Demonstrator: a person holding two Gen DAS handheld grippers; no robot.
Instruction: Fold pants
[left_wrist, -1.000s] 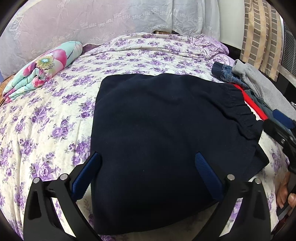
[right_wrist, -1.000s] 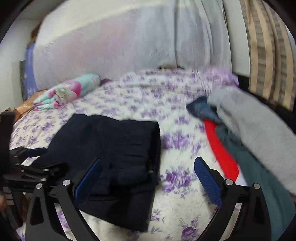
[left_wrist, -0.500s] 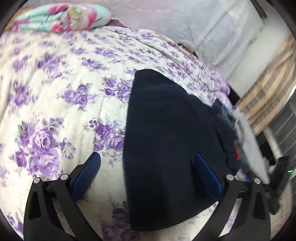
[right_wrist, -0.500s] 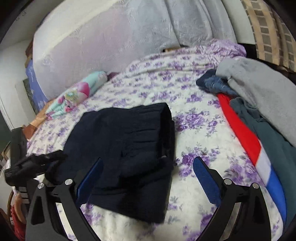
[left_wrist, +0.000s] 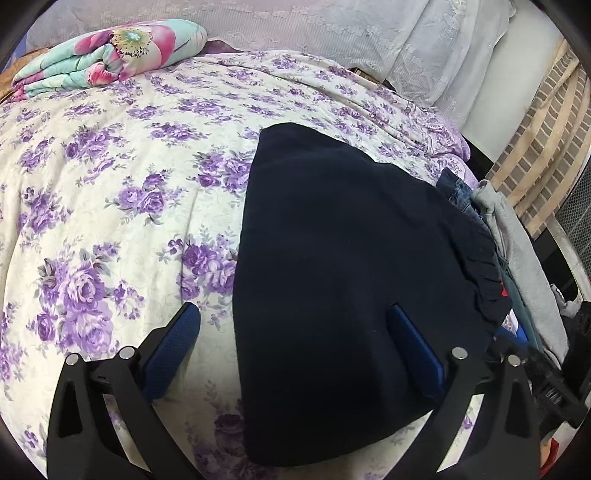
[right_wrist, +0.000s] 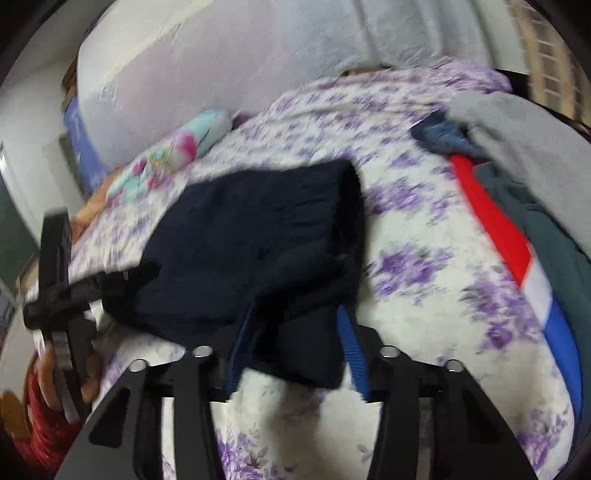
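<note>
The dark navy pants (left_wrist: 351, 280) lie folded on the purple-flowered bedspread (left_wrist: 110, 177), gathered waistband toward the right. My left gripper (left_wrist: 295, 347) is open and empty, straddling the pants' near left edge. In the right wrist view the pants (right_wrist: 251, 236) show again, blurred. My right gripper (right_wrist: 295, 339) has its blue pads on either side of the pants' near corner; the jaws are narrowed around the cloth. The left gripper (right_wrist: 92, 288) shows at the pants' left edge.
A folded floral quilt (left_wrist: 107, 55) lies at the bed's far left. A pile of clothes, grey (right_wrist: 517, 147), denim, red and blue (right_wrist: 517, 258), lies along the bed's right side. White covered pillows (left_wrist: 369, 37) line the headboard.
My right gripper has moved in and closed its jaws around the pants' near corner. My left gripper has shifted left and stays open.
</note>
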